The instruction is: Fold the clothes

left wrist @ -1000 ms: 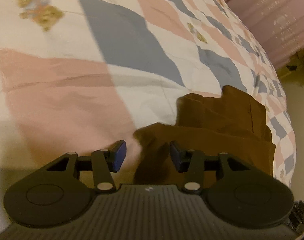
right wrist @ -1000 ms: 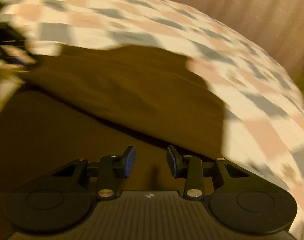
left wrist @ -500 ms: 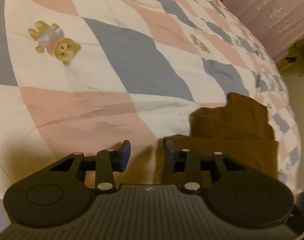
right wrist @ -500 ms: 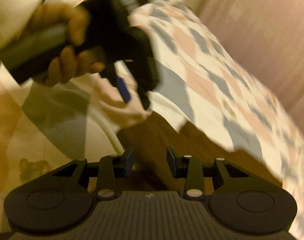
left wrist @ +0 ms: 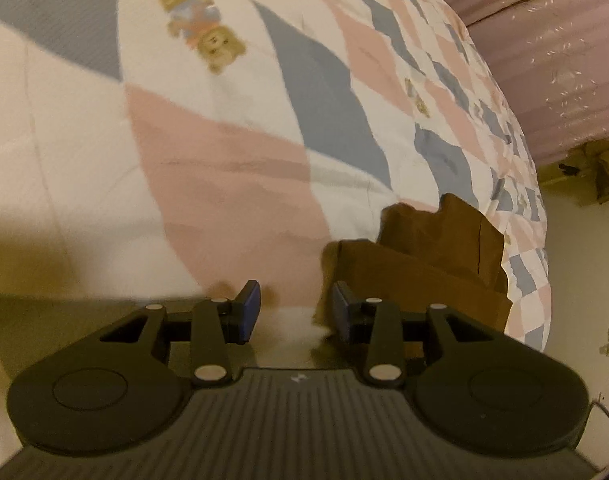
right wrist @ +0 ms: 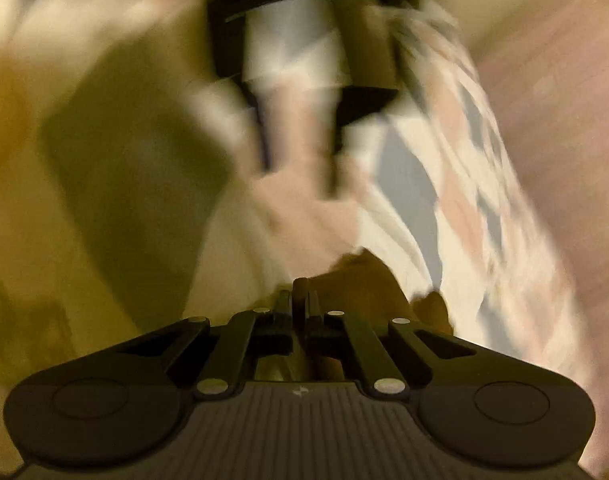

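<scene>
Left tool [left wrist: 296, 308] has its blue-padded fingers [left wrist: 249, 312] spread wide with nothing between them, poised low over the bed, whose patchwork quilt [left wrist: 232, 168] of pink, grey-blue and white squares fills most of the left wrist view. Pink curtains [left wrist: 544, 40] hang beyond the far edge of the bed, partly cut off by the frame. On the quilt near the bed's right edge lies the folded brown garment [left wrist: 432, 256], stacked in layers; its near corner sits just beside the tool's right finger, and its lower part is hidden behind the tool's body. A small teddy bear print [left wrist: 202, 36] on a white square is somewhat blurred. Right tool [right wrist: 300, 300] is closed tight on a pinch of the brown garment [right wrist: 368, 280], which bunches up just ahead of the fingertips. Everything past that in the right wrist view is heavily motion-smeared: quilt colours streak on the right, and dark shapes above cannot be identified.
</scene>
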The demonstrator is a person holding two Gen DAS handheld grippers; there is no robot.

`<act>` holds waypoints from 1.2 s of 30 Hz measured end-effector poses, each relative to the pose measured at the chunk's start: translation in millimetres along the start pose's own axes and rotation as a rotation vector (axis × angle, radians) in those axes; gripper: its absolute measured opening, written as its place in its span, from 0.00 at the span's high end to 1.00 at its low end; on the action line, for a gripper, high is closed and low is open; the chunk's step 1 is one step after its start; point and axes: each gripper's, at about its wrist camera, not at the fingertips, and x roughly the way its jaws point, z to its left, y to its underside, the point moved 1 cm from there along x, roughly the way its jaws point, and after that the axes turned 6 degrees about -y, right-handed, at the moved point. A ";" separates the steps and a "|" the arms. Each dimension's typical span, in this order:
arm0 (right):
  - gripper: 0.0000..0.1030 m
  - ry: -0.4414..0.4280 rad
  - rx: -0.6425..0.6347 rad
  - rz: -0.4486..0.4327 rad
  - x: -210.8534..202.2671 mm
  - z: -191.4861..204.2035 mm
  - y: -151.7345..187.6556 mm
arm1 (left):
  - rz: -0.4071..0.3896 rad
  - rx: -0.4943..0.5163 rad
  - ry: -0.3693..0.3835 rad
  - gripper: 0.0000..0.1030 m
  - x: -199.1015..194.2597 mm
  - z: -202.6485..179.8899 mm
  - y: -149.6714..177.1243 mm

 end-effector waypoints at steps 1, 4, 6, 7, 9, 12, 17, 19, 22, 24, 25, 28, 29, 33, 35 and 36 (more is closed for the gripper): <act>0.98 -0.048 0.203 -0.050 -12.5 -27.2 1.4 | 0.002 -0.005 0.004 0.67 -0.9 -0.5 2.3; 0.97 -0.113 0.827 -0.202 -46.4 -104.2 39.5 | 0.014 0.010 0.030 0.67 1.5 -12.9 11.2; 0.95 -0.121 1.245 -0.289 -64.1 -148.3 81.3 | 0.019 0.036 0.047 0.67 5.4 -27.2 17.5; 0.95 -0.129 1.383 -0.300 -63.7 -155.4 102.5 | 0.021 0.048 0.056 0.67 8.6 -35.6 20.1; 0.94 -0.146 1.659 -0.321 -62.5 -169.2 144.9 | 0.024 0.079 0.078 0.67 17.2 -55.0 25.7; 0.84 -0.174 1.713 -0.241 -49.8 -172.6 168.7 | 0.040 0.111 0.098 0.66 31.8 -79.0 31.7; 0.62 -0.218 1.660 -0.302 -50.2 -181.6 170.9 | 0.062 0.170 0.081 0.65 50.2 -106.1 37.7; 0.62 -0.280 1.675 -0.335 -56.1 -177.9 167.7 | 0.069 0.167 0.085 0.65 55.0 -110.4 37.5; 0.79 -0.370 1.617 -0.257 -38.0 -188.4 159.6 | 0.069 0.177 0.075 0.65 62.3 -117.6 36.3; 0.82 -0.342 1.587 -0.273 -46.0 -191.5 157.9 | 0.070 0.183 0.066 0.65 65.8 -121.6 34.6; 0.84 -0.307 1.573 -0.287 -52.5 -193.0 157.8 | 0.067 0.187 0.068 0.65 65.9 -124.0 34.4; 0.84 -0.250 1.618 -0.299 -65.1 -197.0 169.4 | 0.063 0.255 0.085 0.65 61.1 -135.2 39.5; 0.84 -0.259 1.642 -0.297 -64.5 -199.1 172.6 | 0.058 0.325 0.069 0.65 60.0 -144.3 45.8; 0.84 -0.279 1.657 -0.254 -58.6 -205.3 175.2 | -0.023 0.710 -0.087 0.65 59.8 -188.2 84.5; 0.84 -0.306 1.662 -0.253 -56.2 -207.3 169.9 | -0.071 0.854 -0.135 0.65 61.1 -201.6 103.3; 0.84 -0.316 1.661 -0.250 -56.2 -207.2 166.8 | -0.095 0.925 -0.160 0.65 61.7 -208.2 112.6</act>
